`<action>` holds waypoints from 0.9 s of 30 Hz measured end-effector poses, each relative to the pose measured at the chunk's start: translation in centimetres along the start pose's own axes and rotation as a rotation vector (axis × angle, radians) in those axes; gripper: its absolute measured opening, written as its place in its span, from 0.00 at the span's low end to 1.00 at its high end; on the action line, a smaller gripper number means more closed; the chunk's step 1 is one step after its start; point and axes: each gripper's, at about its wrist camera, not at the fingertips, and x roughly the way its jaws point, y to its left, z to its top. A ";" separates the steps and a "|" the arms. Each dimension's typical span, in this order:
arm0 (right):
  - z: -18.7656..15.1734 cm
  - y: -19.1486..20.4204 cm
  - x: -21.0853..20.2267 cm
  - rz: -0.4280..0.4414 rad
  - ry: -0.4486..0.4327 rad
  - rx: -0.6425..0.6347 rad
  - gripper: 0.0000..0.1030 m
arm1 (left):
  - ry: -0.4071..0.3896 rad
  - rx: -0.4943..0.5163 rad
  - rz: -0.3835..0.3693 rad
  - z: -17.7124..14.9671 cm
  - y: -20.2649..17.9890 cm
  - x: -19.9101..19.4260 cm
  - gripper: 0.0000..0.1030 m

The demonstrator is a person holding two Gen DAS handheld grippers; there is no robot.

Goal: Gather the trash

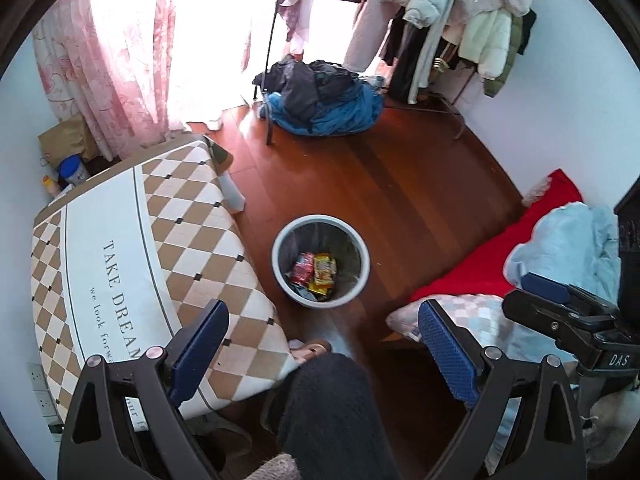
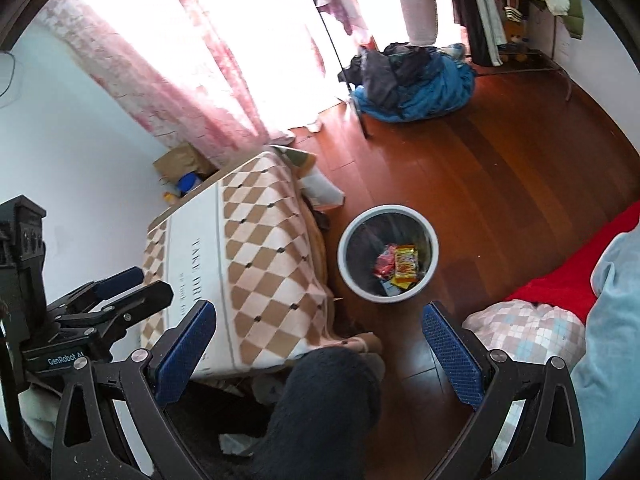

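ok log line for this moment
left tool: open, empty | right tool: open, empty | bin: on floor, wrappers inside

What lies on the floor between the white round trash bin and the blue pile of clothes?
Only bare red-brown wooden floor lies between the white round trash bin and the blue pile of clothes; both wrist views show it.

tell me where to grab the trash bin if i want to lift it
Grip the bin's pale rim, one finger inside and one outside, coming straight down from above. It stands upright and open-topped on the floor; the rim's right side faces bare floor, while the clothed table crowds the left.
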 end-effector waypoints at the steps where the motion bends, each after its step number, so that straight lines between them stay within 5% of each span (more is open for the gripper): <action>1: 0.0 0.2 -0.1 0.011 0.004 0.000 1.00 | -0.001 0.003 -0.010 0.0 -0.1 -0.5 0.94; 27: -0.3 1.3 -2.0 0.034 0.031 -0.032 1.00 | -0.033 -0.011 -0.054 -0.6 0.2 -3.7 1.00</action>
